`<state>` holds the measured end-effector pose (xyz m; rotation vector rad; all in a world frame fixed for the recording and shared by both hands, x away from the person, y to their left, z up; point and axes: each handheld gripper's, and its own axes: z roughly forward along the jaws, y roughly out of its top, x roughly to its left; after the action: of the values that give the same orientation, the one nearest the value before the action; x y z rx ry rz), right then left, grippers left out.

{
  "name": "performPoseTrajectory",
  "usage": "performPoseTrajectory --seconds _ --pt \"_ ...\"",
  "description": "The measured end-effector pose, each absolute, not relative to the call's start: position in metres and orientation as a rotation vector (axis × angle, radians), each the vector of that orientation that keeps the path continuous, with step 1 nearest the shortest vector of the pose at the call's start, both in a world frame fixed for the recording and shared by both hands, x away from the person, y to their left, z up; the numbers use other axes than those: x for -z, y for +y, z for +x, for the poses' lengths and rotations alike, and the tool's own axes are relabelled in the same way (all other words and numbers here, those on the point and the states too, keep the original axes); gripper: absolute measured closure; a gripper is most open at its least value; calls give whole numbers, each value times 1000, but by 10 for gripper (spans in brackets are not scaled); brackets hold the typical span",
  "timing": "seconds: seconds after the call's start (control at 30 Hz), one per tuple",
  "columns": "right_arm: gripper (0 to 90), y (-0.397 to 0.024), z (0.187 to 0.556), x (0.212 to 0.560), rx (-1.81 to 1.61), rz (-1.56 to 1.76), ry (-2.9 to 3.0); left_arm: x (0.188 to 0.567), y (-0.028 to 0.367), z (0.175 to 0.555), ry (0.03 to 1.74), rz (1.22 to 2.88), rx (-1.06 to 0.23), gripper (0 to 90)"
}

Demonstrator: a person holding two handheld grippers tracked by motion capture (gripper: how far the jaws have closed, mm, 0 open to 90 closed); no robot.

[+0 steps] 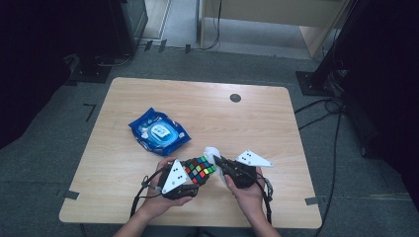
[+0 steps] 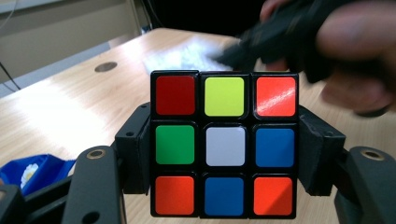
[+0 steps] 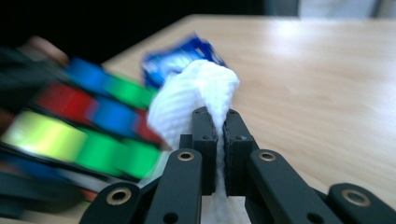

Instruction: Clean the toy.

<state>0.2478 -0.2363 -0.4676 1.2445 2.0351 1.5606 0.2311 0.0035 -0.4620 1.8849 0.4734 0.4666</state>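
A scrambled puzzle cube [image 1: 200, 169] with coloured stickers is held just above the table's near edge. My left gripper [image 1: 193, 177] is shut on it: in the left gripper view both black jaws press the cube [image 2: 224, 144] at its two sides. My right gripper [image 1: 221, 164] sits right beside the cube, shut on a white wipe [image 1: 212, 154]. In the right gripper view the wipe [image 3: 196, 100] bulges above the closed jaws and the blurred cube [image 3: 79, 135] lies close on the left.
A blue pack of wet wipes [image 1: 159, 132] lies left of centre on the wooden table [image 1: 207, 113]. A round cable hole [image 1: 235, 98] sits near the far edge. Cables and stands crowd the floor to the right.
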Motion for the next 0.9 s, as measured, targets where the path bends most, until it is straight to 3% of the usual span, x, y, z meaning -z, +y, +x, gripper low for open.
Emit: performPoseTrajectory --seconds 0.13,0.47,0.53,0.63,0.9 --pt "868 -244 260 483 -1442 1299 2072 462 7 234 487 1888 -489 344" --pt "854 -296 273 481 -1270 1399 1882 465 13 240 528 1881 -488 343" --pt "764 -301 278 486 -1244 1436 1881 465 13 240 531 1882 -487 343" --pt "713 -305 278 488 -1260 1469 1863 467 13 241 538 1883 -484 344" --pt "511 -277 262 458 -1450 1400 1885 470 13 243 550 1889 -481 343"
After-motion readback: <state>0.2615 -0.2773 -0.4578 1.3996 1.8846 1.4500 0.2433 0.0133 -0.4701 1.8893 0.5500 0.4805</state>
